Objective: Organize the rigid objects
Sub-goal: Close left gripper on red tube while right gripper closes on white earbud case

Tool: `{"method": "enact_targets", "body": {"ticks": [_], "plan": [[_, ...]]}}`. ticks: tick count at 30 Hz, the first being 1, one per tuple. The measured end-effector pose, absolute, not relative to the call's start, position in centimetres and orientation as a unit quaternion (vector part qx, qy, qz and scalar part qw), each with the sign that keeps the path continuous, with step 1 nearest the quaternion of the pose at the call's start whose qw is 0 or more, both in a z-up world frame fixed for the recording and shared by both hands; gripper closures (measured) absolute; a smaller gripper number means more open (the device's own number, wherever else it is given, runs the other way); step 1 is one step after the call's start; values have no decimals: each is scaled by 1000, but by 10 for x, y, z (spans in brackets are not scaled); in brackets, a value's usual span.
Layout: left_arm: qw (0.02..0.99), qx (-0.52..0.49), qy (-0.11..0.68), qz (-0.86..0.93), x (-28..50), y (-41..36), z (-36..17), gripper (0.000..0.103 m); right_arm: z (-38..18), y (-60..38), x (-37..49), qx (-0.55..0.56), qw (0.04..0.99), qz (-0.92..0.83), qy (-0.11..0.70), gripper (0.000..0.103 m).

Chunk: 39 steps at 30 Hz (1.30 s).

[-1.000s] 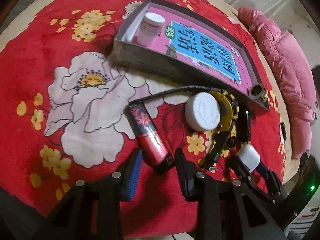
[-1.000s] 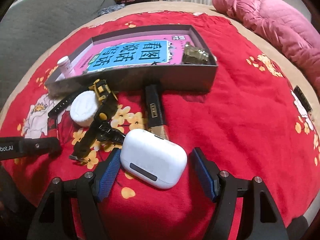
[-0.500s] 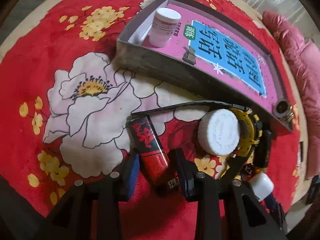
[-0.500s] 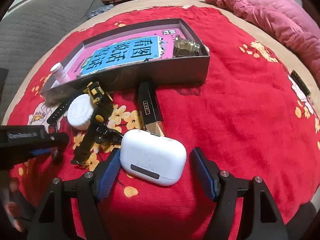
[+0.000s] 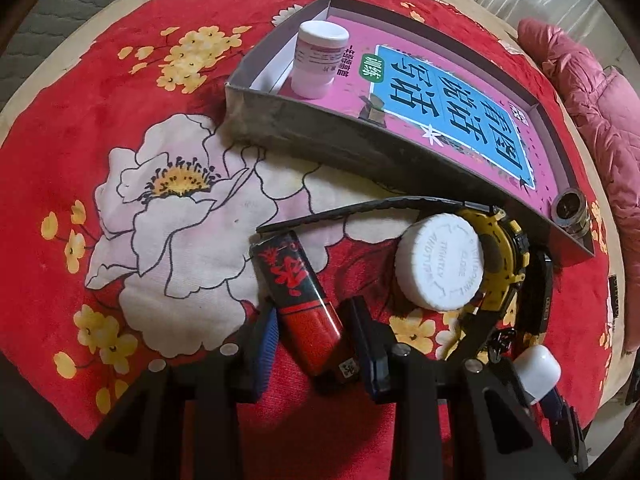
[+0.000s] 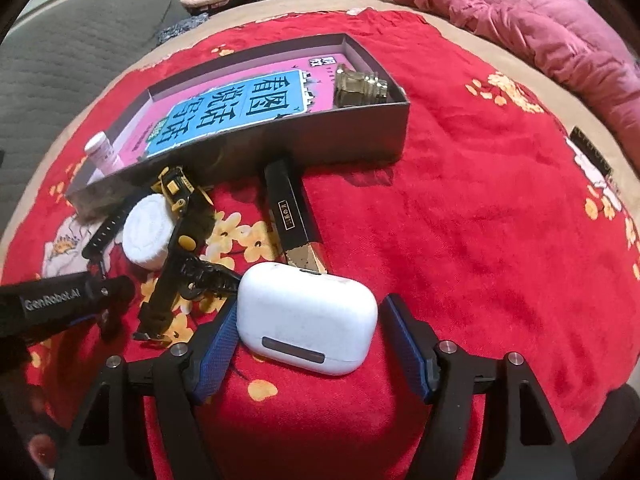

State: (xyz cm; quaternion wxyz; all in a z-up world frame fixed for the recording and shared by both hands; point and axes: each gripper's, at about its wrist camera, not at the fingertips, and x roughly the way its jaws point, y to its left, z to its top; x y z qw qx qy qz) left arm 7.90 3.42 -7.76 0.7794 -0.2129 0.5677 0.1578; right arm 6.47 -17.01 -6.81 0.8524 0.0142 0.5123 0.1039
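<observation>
Two grippers low in frame, both over a red floral cloth.

Right wrist view, nearest: right gripper set astride a white earbud case lying flat on the cloth. Jaws just now closing, not yet clamped: left pad at the case's edge, right pad apart from it with a visible gap.

Left wrist view, nearest: left gripper set astride the lower end of a red-and-black tube lying on the cloth at a slant. Pads close on both sides; actual pressure not determinable.

Mid-frame, just beyond the tube: white cap resting against a yellow-and-black watch, strap stretched out toward the left. In the right wrist view, black-and-gold stick between the earbud case and the box wall.

Farther up: dark open box, near wall just behind the watch and the stick. Inside: pink-and-blue book flat on the bottom, white bottle upright in the left corner, brass fitting in the right corner.

Farthest, upper right: pink quilt.
</observation>
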Motion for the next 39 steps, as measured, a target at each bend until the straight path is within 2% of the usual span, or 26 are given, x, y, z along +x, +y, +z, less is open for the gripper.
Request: {"method": "enact_targets", "body": {"ticks": [1, 15, 22, 39], "plan": [[780, -212, 567, 158, 78, 35, -78, 68, -67, -172, 65, 18, 852, 103, 512, 41], [793, -201, 564, 112, 74, 40, -76, 68, -54, -198, 67, 63, 858, 133, 492, 41], [796, -185, 570, 86, 70, 46, -71, 77, -53, -207, 71, 70, 860, 128, 489, 41], [792, -211, 571, 36, 55, 63, -65, 80, -51, -204, 72, 70, 863, 143, 479, 41]]}}
